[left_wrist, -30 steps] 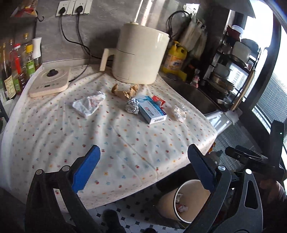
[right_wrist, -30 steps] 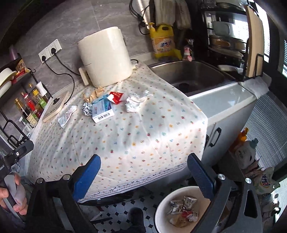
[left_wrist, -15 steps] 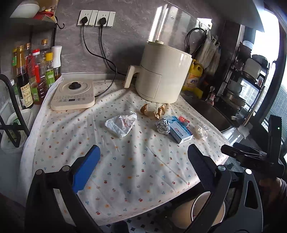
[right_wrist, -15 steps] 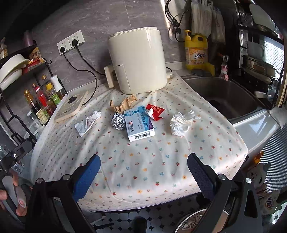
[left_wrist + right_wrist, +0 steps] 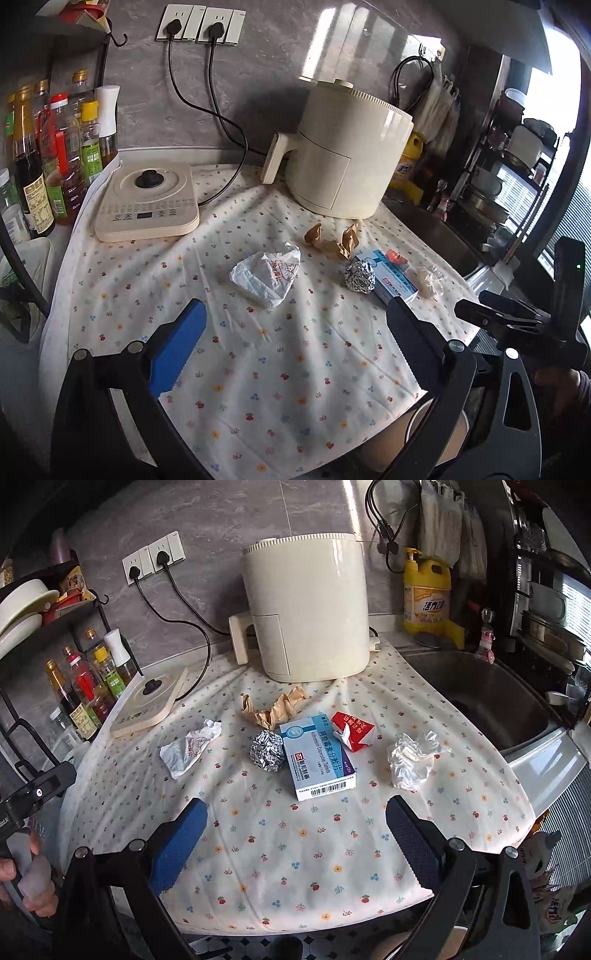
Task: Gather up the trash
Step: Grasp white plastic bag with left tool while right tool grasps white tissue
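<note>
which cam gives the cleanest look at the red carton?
Right wrist. The crumpled red paper carton shows in full there, lying against the blue-and-white medicine box. In the left wrist view only a red sliver peeks over that box.

Blue-and-white medicine box (image 5: 320,756), centre of the tablecloth: reads "Dispersible Tablets", with large Chinese characters and a barcode on the near edge. Yellow detergent bottle (image 5: 426,595), far right: Chinese label lettering. Red packet (image 5: 353,731): white characters, illegible.
</note>
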